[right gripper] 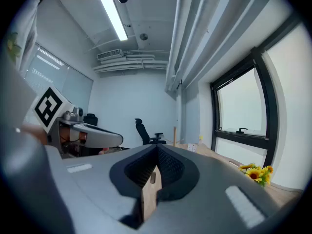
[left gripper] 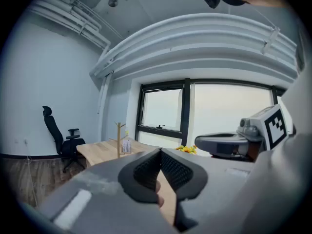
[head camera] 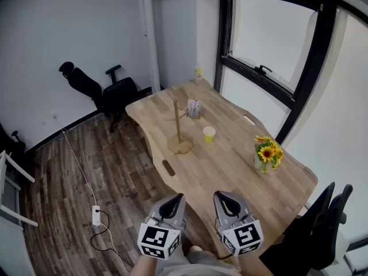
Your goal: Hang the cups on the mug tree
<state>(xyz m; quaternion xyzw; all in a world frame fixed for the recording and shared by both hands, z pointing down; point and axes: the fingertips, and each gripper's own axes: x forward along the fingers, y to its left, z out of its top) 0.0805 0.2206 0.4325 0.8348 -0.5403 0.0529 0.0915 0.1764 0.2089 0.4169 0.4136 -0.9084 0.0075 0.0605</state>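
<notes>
A wooden mug tree [head camera: 178, 125] stands bare near the far middle of the light wooden table [head camera: 230, 171]. One yellow cup [head camera: 209, 133] sits upright on the table just right of its base. Both grippers hover side by side over the table's near end, well short of the cup and the tree. My left gripper [head camera: 175, 199] is shut with nothing between its jaws, tips meeting [left gripper: 160, 151]. My right gripper [head camera: 223, 195] is shut and empty too [right gripper: 157, 147]. The tree shows small and far off in the left gripper view [left gripper: 118, 139] and in the right gripper view [right gripper: 174, 135].
A vase of sunflowers [head camera: 267, 153] stands at the table's right edge. A small printed box [head camera: 194, 108] sits behind the tree and a small bottle [head camera: 199, 72] at the far end. Black office chairs [head camera: 118, 94] stand beyond the table, another [head camera: 325, 223] at near right. A cable and power strip [head camera: 96, 214] lie on the floor.
</notes>
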